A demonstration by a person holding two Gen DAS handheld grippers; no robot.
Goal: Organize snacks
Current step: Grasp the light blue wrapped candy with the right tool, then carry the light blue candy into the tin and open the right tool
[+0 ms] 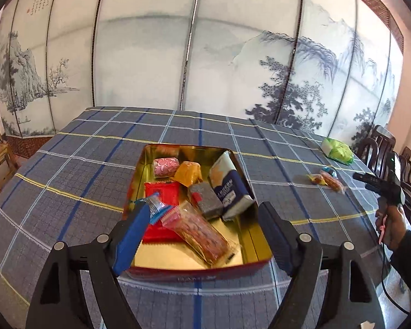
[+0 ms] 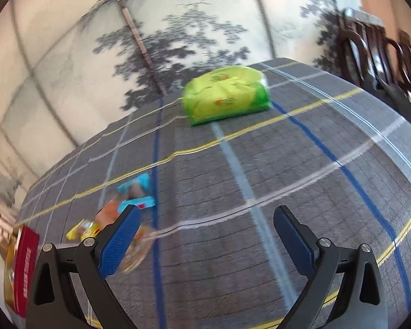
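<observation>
Left gripper (image 1: 202,227) sits nearest its camera, jaws spread wide with nothing pressed between the pads; it hangs over the near edge of the open tin (image 1: 256,249), which has a gold lining and red outer wall. Inside the tin, nearest first: a long clear-wrapped snack bar (image 1: 202,237) lying slantwise, a blue-and-clear wrapper (image 1: 156,205) touching the left blue pad, a red packet (image 1: 161,192) beneath both, a grey block (image 1: 207,198), a tall white-and-navy packet (image 1: 230,186) leaning against the right wall, an orange packet (image 1: 189,172) and a pink roll (image 1: 165,166) toward the back. The tin stands on a grey checked tablecloth (image 1: 68,170). At 3 o'clock from the tin, well apart, small loose sweets (image 1: 326,179) lie on the cloth; beyond them, at 2 o'clock, a green bag (image 1: 338,150). Right gripper (image 2: 205,235) is also wide apart, empty, hovering over bare cloth; view blurred. Just at its left finger, 10 o'clock, lie the loose sweets, a blue one (image 2: 137,192) farthest. The green bag lies at 12 o'clock, farther off. Painted folding screen (image 1: 205,54) stands behind the table.
</observation>
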